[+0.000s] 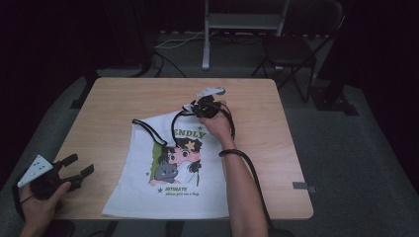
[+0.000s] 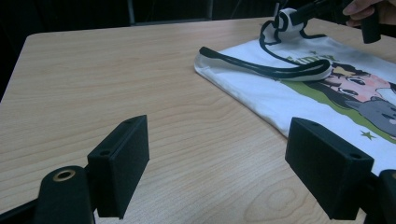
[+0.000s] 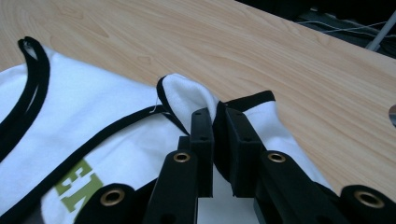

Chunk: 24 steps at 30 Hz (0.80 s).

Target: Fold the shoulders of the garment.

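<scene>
A white tank top (image 1: 168, 168) with black trim and a cartoon print lies flat on the wooden table (image 1: 113, 103), its hem toward the front edge. My right gripper (image 1: 193, 107) is shut on the top's right shoulder strap (image 3: 187, 95) and holds that fold lifted a little over the garment's upper part. In the right gripper view the white cloth and black trim are pinched between the two black jaws (image 3: 215, 126). My left gripper (image 1: 81, 165) stands open at the table's front left corner, apart from the tank top (image 2: 299, 88), with bare wood between its fingers (image 2: 122, 170).
A folding chair (image 1: 291, 49) and a metal stand (image 1: 237, 24) are on the floor beyond the far edge. Cables run on the floor back there. Bare wood lies left of the garment and along the right side of the table.
</scene>
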Motion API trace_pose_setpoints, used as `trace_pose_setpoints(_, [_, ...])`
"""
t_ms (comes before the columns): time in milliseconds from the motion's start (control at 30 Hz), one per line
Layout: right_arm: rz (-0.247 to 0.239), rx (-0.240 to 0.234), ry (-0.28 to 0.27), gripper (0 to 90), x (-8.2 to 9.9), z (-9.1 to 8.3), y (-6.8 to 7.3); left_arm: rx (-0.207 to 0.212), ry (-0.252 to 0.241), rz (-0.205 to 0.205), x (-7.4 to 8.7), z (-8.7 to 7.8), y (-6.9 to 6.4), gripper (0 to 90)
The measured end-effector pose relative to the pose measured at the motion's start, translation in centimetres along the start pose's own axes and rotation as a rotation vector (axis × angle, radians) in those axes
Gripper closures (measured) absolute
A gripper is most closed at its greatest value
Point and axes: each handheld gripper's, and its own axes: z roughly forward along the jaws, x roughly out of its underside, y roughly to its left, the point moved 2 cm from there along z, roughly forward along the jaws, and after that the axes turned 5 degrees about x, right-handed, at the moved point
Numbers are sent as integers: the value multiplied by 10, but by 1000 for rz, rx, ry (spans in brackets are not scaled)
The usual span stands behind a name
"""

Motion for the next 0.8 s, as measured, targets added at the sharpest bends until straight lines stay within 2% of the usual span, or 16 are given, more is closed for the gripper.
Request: trace_pose_setpoints(800, [-11, 3, -21, 825, 8, -16, 9, -7, -1, -5, 0, -1, 1, 212])
